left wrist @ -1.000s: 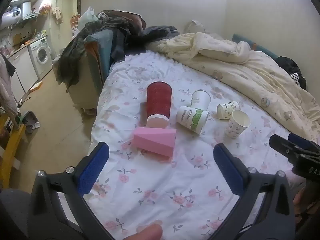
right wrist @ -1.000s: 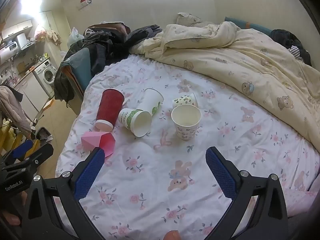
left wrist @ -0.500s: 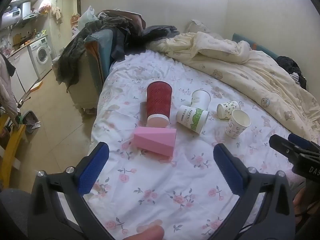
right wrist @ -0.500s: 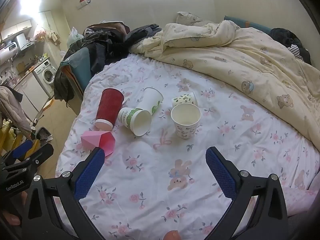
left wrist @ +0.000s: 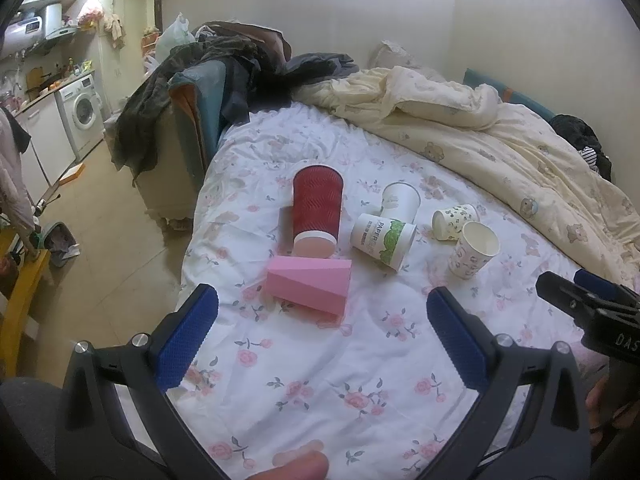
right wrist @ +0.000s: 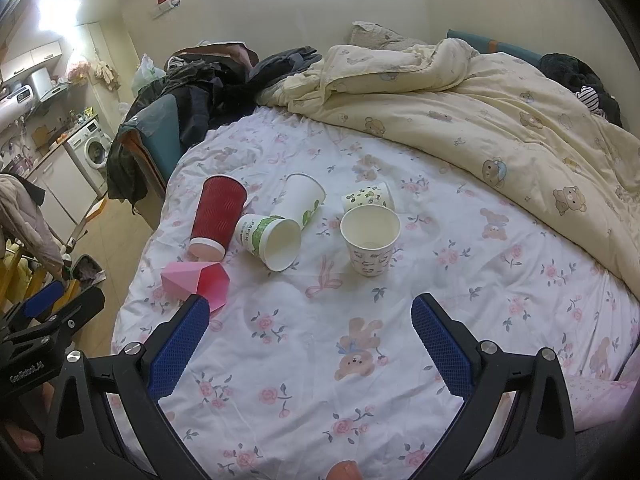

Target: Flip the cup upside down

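Note:
Several cups lie on the floral bed sheet (right wrist: 320, 360). A small patterned paper cup (right wrist: 371, 240) stands upright, mouth up; it also shows in the left wrist view (left wrist: 472, 250). A red ribbed cup (left wrist: 317, 210) (right wrist: 218, 216), a green-and-white cup (left wrist: 383, 240) (right wrist: 269, 240), a white cup (right wrist: 301, 200), a small dotted cup (right wrist: 368, 197) and a pink faceted cup (left wrist: 308, 286) (right wrist: 196, 282) lie on their sides. My left gripper (left wrist: 322, 336) is open, near the pink cup. My right gripper (right wrist: 310, 338) is open, short of the upright cup.
A cream quilt (right wrist: 500, 120) is bunched over the back and right of the bed. A chair piled with dark clothes (left wrist: 208, 92) stands at the bed's far left corner. The floor (left wrist: 100, 240) and a washing machine (left wrist: 82, 110) are to the left.
Both grippers have drifted slightly toward the cups; the cups lie as before and both jaws stay open.

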A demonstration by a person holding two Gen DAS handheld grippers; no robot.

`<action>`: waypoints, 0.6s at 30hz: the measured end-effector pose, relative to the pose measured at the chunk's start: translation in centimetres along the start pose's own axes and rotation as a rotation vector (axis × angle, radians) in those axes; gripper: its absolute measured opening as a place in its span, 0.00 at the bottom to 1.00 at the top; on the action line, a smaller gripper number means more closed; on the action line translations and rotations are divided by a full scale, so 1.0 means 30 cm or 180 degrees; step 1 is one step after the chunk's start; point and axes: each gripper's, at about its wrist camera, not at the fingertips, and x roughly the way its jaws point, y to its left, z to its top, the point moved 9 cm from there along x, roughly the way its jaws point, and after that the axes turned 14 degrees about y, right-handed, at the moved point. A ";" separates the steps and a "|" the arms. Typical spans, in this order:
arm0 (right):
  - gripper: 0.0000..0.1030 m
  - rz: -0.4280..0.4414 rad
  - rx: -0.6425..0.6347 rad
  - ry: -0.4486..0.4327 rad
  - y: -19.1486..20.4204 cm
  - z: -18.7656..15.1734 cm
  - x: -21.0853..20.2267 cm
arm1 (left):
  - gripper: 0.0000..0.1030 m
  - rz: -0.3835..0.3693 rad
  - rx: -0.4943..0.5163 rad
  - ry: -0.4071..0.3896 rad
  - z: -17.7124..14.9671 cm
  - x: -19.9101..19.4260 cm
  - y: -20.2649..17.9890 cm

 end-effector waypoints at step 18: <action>1.00 -0.0003 -0.0001 0.0008 -0.001 -0.001 0.000 | 1.00 -0.0010 -0.0017 0.0017 -0.004 0.010 0.014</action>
